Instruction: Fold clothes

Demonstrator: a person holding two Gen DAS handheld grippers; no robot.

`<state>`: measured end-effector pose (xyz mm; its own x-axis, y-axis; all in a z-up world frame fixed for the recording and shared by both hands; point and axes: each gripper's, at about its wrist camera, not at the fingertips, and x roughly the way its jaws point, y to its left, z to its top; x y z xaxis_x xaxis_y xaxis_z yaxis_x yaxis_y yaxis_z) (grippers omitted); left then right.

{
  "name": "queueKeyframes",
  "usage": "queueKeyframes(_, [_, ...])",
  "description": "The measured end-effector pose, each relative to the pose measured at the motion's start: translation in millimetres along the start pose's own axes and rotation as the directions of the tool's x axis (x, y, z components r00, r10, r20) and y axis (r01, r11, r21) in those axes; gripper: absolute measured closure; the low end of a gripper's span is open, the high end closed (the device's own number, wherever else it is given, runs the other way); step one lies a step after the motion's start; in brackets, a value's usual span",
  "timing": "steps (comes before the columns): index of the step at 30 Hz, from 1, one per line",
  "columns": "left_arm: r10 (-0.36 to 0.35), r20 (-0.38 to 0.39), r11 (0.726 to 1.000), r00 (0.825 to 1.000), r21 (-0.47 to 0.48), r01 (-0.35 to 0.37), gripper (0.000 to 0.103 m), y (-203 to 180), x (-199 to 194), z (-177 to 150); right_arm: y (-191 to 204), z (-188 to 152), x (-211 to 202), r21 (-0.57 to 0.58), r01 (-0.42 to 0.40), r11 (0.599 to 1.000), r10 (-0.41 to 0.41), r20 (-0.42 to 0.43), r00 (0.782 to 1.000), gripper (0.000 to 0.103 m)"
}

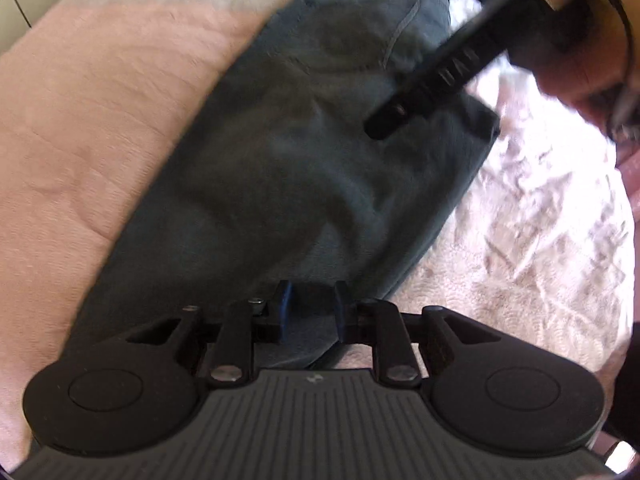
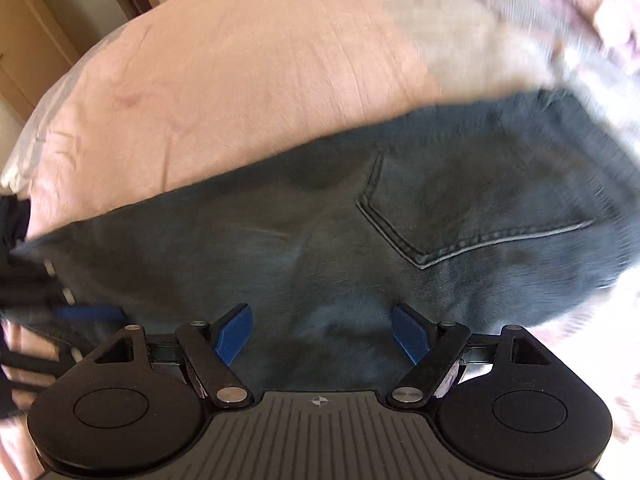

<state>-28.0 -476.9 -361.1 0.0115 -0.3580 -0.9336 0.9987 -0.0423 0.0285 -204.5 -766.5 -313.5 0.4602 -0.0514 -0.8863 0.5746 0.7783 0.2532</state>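
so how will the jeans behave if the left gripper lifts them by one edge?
Probably floppy: the jeans lie creased on the blanket. Likely heavyish, the denim looks thick. Left gripper seems to pinch an edge, so the rest would drape.

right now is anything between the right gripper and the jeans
Nothing visible. The right gripper hangs open directly over the dark jeans, with bare denim between its fingers.

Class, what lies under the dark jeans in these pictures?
The jeans lie on a pink blanket, which shows all around them. Whatever sits directly beneath the denim is covered.
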Motion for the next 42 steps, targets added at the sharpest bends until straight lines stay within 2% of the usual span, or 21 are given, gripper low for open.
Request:
queueKeyframes(1, [0.004,-0.013,1.0,1.0,0.009,-0.004,0.085,-3.3,5.7,-0.7,-10.2,3.8,9.8,-0.005,-0.016,1.0,0.016,-0.023,1.0,0.023])
queueKeyframes(4, [0.001,-0.038,1.0,0.999,0.008,-0.001,0.085,-7.0,9.3,4.7,-30.5,14.3,19.0,-0.037,-0.065,0.997,0.065,-0.016,0.998,0.024])
queueKeyframes(7, [-0.017,0.017,1.0,1.0,-0.021,0.018,0.085,0.4,-6.8,27.6,-45.9,24.5,-5.6,-0.002,-0.132,0.991,0.132,0.071,0.989,0.024])
queueKeyframes(9, [-0.021,0.057,0.999,0.998,-0.036,0.024,0.083,8.0,-10.6,48.7,-58.9,29.2,-25.1,0.024,-0.134,0.991,0.129,0.128,0.983,0.024])
queueKeyframes(13, [-0.036,0.121,0.997,0.992,-0.057,0.043,0.082,30.9,17.7,101.6,-101.9,38.4,-39.0,0.045,-0.023,0.999,0.014,0.175,0.984,0.024])
queueKeyframes(17, [-0.039,0.093,0.998,0.995,-0.035,0.043,0.082,47.7,79.9,141.8,-151.9,43.1,-29.3,0.025,0.052,0.998,-0.056,0.162,0.985,0.024])
queueKeyframes(18, [-0.021,0.059,1.0,0.998,-0.011,0.022,0.074,48.1,96.6,146.3,-163.2,43.5,-26.5,0.01,0.067,0.998,-0.067,0.16,0.985,0.026])
queueKeyframes(19, [-0.006,0.034,1.0,0.999,0.009,0.006,0.072,47.5,105.9,149.0,-171.1,44.1,-27.4,-0.002,0.071,0.997,-0.07,0.164,0.984,0.027])
queueKeyframes(22, [0.017,0.001,0.999,1.0,0.042,-0.017,0.071,40.7,98.9,148.4,-190.4,48.4,-31.8,-0.017,0.078,0.997,-0.074,0.18,0.981,0.027])
queueKeyframes(24, [0.033,-0.021,0.997,0.999,0.064,-0.032,0.075,36.2,94.2,148.0,-196.4,50.4,-35.9,0.01,0.065,0.998,-0.065,0.195,0.979,0.027])
queueKeyframes(26, [0.05,-0.042,0.995,0.998,0.086,-0.046,0.075,31.7,89.5,147.6,-202.1,52.1,-38.8,0.035,0.052,0.998,-0.058,0.204,0.977,0.027])
queueKeyframes(29, [0.066,-0.068,0.995,0.995,0.078,-0.061,0.075,24.0,69.9,138.9,-202.1,51.3,-24.9,0.001,0.068,0.998,-0.068,0.13,0.989,0.027])
queueKeyframes(34, [0.074,-0.126,0.997,0.989,-0.029,-0.078,0.075,8.7,32.8,100.7,-179.9,53.4,-35.2,-0.033,0.127,0.991,-0.123,0.096,0.988,0.027])
queueKeyframes(42, [0.126,-0.166,0.968,0.978,-0.194,-0.157,0.075,0.2,-28.7,35.5,-109.3,35.4,-19.5,-0.2,0.094,0.975,-0.111,-0.075,0.991,0.027])
